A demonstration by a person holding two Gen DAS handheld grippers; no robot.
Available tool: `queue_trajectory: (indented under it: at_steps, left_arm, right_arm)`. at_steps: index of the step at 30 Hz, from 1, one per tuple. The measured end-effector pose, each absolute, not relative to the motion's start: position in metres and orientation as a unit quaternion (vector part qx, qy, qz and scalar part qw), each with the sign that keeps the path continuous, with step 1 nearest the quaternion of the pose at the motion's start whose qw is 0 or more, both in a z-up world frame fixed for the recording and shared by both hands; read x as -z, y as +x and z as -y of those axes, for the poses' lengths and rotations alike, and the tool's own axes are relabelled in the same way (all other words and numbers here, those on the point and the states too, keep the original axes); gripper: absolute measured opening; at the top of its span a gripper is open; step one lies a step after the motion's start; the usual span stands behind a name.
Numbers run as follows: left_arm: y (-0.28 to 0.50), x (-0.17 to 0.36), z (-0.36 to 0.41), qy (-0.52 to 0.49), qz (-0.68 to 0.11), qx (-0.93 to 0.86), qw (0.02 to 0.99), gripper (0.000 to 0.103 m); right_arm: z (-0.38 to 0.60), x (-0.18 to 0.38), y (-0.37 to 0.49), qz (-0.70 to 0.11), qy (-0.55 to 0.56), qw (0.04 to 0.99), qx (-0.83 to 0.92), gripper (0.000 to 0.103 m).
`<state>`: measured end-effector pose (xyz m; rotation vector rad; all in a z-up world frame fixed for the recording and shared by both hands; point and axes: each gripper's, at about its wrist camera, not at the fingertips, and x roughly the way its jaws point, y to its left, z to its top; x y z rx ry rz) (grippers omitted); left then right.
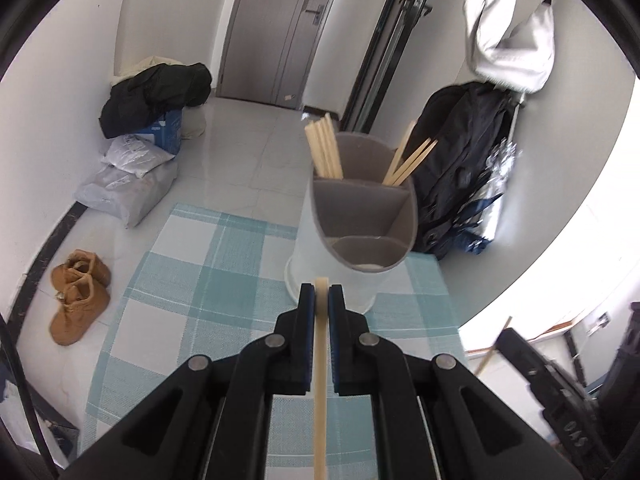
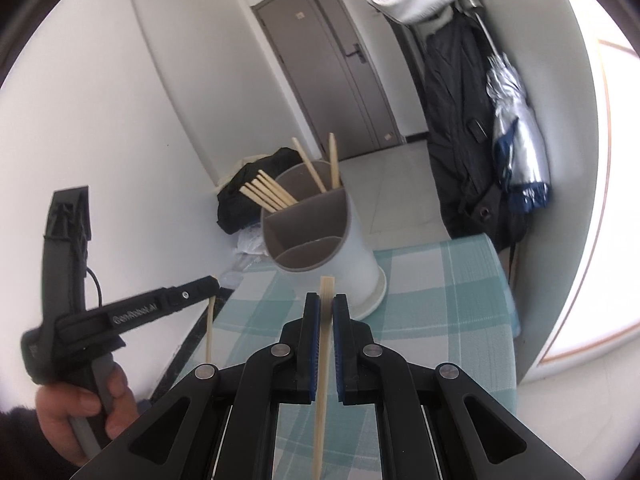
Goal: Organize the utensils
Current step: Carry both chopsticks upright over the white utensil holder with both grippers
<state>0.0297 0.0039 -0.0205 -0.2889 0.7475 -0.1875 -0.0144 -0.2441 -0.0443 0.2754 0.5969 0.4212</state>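
Note:
A white utensil holder [image 1: 316,240] with a grey divided insert stands on the checked tablecloth [image 1: 192,264]; it also shows in the right wrist view [image 2: 360,256]. Several wooden chopsticks [image 1: 326,148] stand in its far compartments. My left gripper [image 1: 321,292] is shut on a wooden chopstick [image 1: 320,380], just short of the holder. My right gripper [image 2: 327,302] is shut on another wooden chopstick [image 2: 322,368], also close to the holder. The left gripper shows in the right wrist view [image 2: 208,286], held by a hand.
Brown boots [image 1: 78,296], plastic bags [image 1: 128,184] and dark clothes [image 1: 156,94] lie on the floor at left. A dark coat [image 2: 460,128] and folded umbrella [image 2: 516,136] hang at right. A grey door [image 1: 280,28] is behind.

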Motion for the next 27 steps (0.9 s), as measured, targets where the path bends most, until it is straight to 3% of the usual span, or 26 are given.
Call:
queue_trajectory:
  at_steps: [15,27]
  left_arm:
    - [0.020,-0.014,-0.019,-0.148,-0.295,0.099,0.939,0.003]
    - [0.026,-0.022,-0.019,-0.137,-0.295,0.098,0.941,0.003]
  right_arm:
    - [0.220,0.037,-0.029,-0.273,0.102,0.935,-0.205,0.005]
    - [0.224,0.035,-0.024,-0.266,0.121,0.935,-0.202,0.005]
